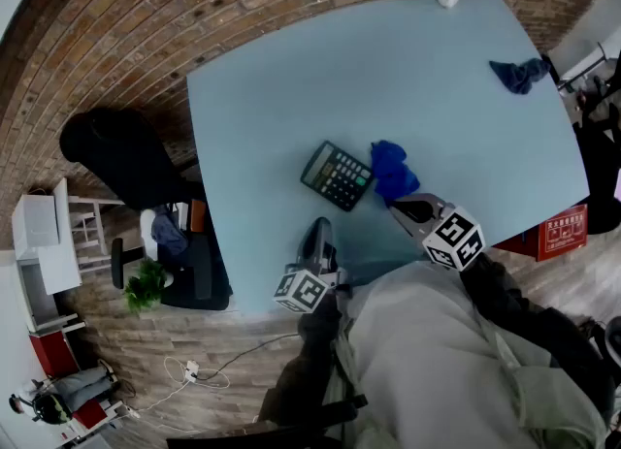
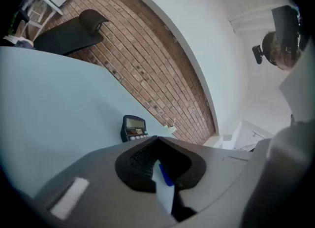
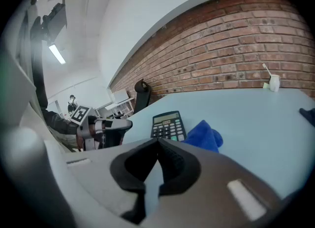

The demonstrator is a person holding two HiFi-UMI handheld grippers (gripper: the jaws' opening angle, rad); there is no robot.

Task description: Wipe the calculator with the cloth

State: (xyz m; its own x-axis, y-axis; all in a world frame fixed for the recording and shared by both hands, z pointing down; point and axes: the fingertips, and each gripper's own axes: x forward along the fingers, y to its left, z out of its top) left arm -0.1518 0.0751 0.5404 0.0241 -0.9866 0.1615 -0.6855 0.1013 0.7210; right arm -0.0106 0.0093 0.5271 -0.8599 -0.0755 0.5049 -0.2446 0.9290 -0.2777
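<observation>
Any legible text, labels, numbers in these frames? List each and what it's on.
No text can be read.
Red box at the head view's right: white print, too small to read.
Calculator: key legends and display too small and blurred in every view.

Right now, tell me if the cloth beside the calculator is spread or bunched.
Bunched: the cloth sits in a crumpled heap beside the calculator, not laid flat.
</observation>
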